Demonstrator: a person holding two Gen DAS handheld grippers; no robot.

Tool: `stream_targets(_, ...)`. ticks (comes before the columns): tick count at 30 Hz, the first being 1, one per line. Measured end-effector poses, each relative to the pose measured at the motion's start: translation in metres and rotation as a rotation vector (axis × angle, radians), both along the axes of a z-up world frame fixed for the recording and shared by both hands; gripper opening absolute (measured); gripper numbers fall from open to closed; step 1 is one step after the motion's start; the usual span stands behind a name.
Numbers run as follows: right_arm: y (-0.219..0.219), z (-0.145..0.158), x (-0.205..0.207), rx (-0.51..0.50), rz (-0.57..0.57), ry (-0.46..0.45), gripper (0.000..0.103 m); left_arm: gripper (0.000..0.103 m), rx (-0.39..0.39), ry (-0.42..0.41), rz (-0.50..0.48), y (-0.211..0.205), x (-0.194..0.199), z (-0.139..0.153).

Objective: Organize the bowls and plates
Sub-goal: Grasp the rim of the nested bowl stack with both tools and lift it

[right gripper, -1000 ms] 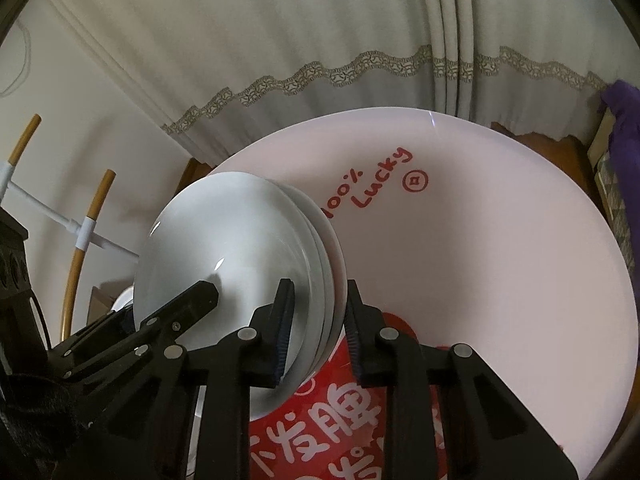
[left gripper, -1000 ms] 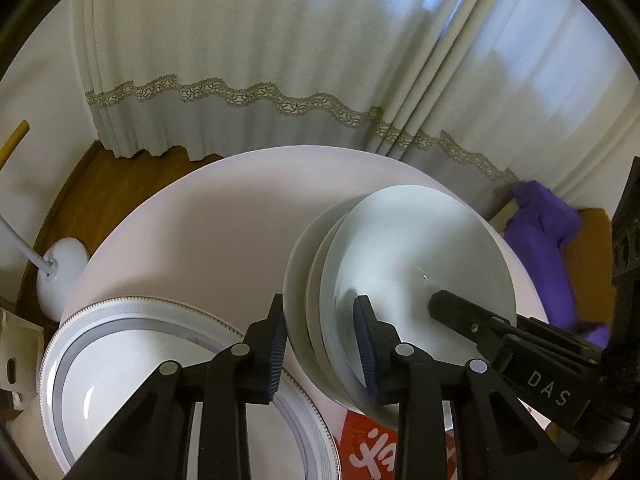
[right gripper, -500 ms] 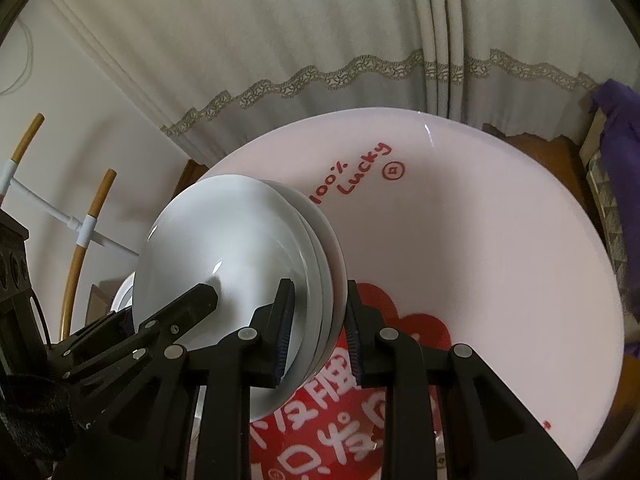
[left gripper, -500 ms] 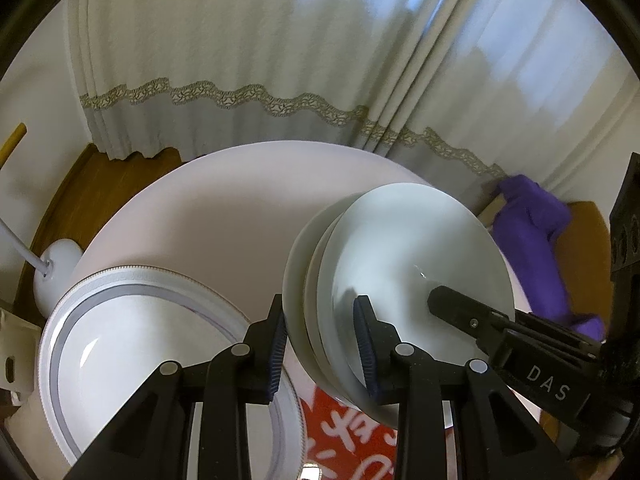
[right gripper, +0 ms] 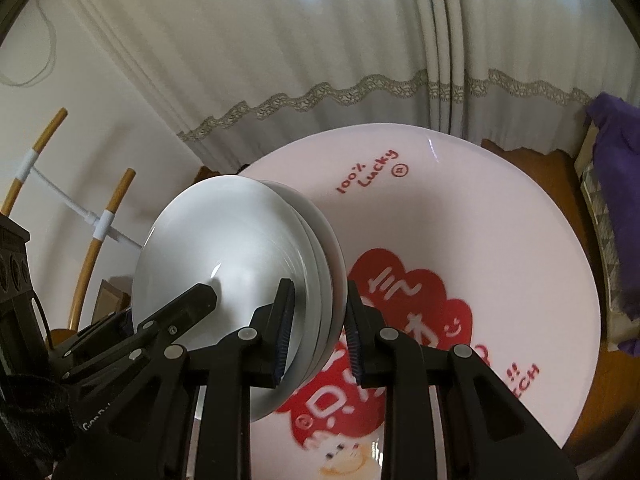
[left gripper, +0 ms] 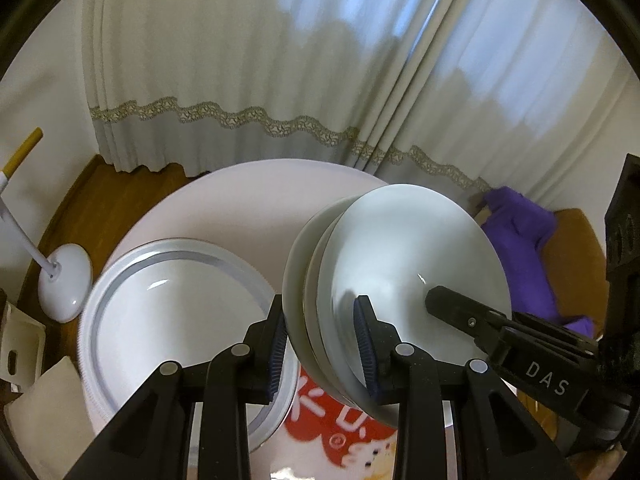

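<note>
White bowl stack (left gripper: 404, 264) tilted (both jaws clamping).

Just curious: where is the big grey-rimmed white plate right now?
In the left wrist view, the grey-rimmed white plate lies flat on the round pink table, left of the held white bowls.

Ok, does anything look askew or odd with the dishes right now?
Yes: the stack of white bowls is tipped on edge above the pink table, not lying flat. The left tongs and the right tongs each clamp its rim. The grey-rimmed plate lies flat. No chips or spills visible.
</note>
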State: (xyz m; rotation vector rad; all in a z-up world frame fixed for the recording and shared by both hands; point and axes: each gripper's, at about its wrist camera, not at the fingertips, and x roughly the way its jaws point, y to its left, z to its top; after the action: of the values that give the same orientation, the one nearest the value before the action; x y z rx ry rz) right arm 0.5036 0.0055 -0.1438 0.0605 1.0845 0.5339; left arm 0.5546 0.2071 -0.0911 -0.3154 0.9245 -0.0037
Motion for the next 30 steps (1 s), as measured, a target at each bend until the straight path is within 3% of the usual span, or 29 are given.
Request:
stream_targets(8,0.03,0.01,-0.034,0.017,0.053,-0.005,0.024,0.029,0.029,-0.016,0.048,0.02,-0.073,0.019)
stream_targets(17,0.068,-0.008,-0.055,0.023,0.113,0.025,0.024,0.029,0.034,0.015,0.11,0.045,-0.124,0.021)
stream_targets(30,0.097,-0.038,-0.052,-0.002,0.139,0.077,0.024,0.029,0.014,0.071,0.139,0.064,-0.091,0.015)
